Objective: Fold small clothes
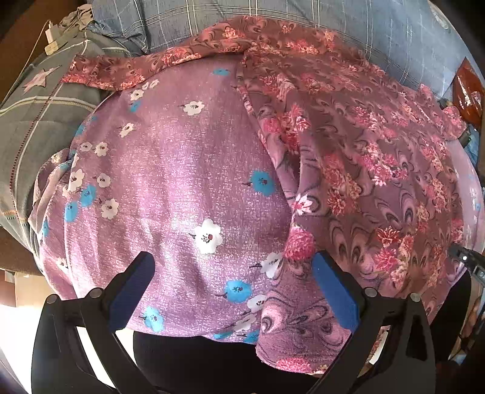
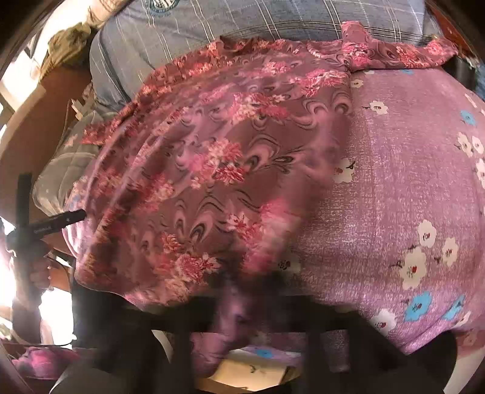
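A mauve garment with pink flowers and swirl print [image 1: 363,169] lies spread over a purple sheet with white and blue flowers [image 1: 169,169]. In the left wrist view my left gripper [image 1: 230,291] is open, its blue pads either side of the garment's near left edge, holding nothing. In the right wrist view the same garment [image 2: 212,169] fills the left half, and the sheet [image 2: 409,197] the right. My right gripper [image 2: 242,309] is blurred and dark at the bottom; its fingers appear closed on the garment's near hem, which bunches between them.
A grey-blue checked quilt [image 1: 272,21] lies behind the sheet, with a star-patterned pillow [image 1: 39,100] at the left. A white charger [image 1: 53,38] sits at the far left. An orange-brown object [image 1: 468,94] is at the right. A black device [image 2: 57,224] shows at the left of the right wrist view.
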A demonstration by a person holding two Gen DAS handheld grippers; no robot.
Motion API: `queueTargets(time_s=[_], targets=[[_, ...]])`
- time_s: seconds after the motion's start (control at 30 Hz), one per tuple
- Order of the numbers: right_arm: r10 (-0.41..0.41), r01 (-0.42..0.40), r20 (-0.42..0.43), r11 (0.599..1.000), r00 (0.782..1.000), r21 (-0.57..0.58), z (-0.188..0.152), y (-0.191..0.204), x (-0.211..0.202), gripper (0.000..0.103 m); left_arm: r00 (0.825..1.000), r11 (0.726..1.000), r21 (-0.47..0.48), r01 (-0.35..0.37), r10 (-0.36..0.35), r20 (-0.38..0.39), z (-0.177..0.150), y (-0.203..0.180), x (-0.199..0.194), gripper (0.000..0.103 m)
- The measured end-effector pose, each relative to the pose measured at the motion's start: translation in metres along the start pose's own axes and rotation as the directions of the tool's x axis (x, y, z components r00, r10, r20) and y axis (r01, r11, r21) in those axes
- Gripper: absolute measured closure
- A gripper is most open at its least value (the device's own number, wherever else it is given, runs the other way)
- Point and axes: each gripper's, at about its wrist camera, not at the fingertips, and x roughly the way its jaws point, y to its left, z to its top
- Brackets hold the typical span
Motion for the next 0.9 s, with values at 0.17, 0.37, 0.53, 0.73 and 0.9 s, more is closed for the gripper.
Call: queueTargets(time_s=[0.17, 0.37, 0.53, 0.73, 0.9], targets=[[-0.016, 0.012, 0.196, 1.0, 0.981, 0.022, 0.007, -0.026, -0.064, 0.098, 0.999, 0.997, -0.068, 0.031, -0.028, 0.033, 0.004, 0.021, -0.01, 0.0], [-0.105, 0.078, 0.189, 0.986, 0.976, 0.145, 0.014, -0.072, -0.069, 0.099, 0.993, 0.989, -0.105, 0.1, -0.105, -0.046, 0.011, 0.008, 0.017, 0.0], [-0.1, 0.081, 0.159, 0.989, 0.982, 0.124, 0.011, -0.063, -0.053, 0.099, 0.987, 0.989, -0.057, 0.138, -0.142, -0.069, 0.009, -0.023, 0.032, 0.016], [-0.084, 0.062, 0.169, 0.989, 0.982, 0.134, 0.011, -0.068, -0.059, 0.099, 0.968, 0.964, -0.101, 0.247, -0.25, -0.016, 0.023, -0.021, 0.02, 0.1], [-0.003, -0.02, 0.243, 0.995, 0.97, 0.093, 0.017, -0.051, -0.095, 0.099, 0.958, 0.945, -0.158, 0.285, -0.283, 0.036, 0.021, 0.005, -0.005, 0.1]])
